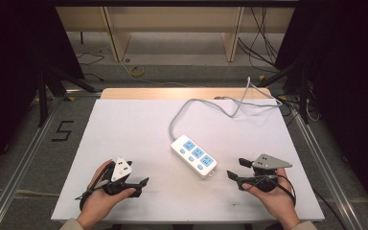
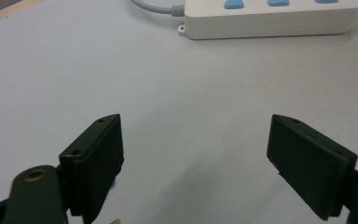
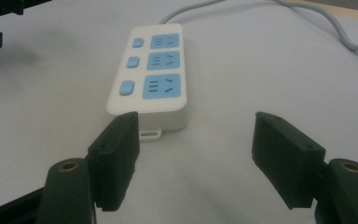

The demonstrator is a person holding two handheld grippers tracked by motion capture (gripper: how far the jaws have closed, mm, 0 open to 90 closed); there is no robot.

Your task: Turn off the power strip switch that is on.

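Power strip (image 1: 194, 155): white body, three blue sockets, each paired with a small blue button; lies flat and diagonal near the middle of the white tabletop (image 1: 124, 129), untouched. Its grey cable (image 1: 206, 103) leaves the strip's far end, loops across the tabletop and passes over the far edge, where its end is lost among the floor cables. No brand or lettering can be made out on the strip; the socket slots are the only marks that read. In the left gripper view the strip is cut off by the top edge, with just its side wall, a small mounting lug and the lower parts of the blue faces showing. Left tool (image 1: 136, 182): held in the person's left hand (image 1: 100, 199), near-left of the strip and well apart from it, jaws spread wide over bare tabletop. Right tool (image 1: 236, 168): held in the right hand (image 1: 275, 196), just right of the strip's near end, jaws likewise wide apart and gripping nothing. On the floor left of the strip's tabletop, a black taped "5" (image 1: 63, 130).
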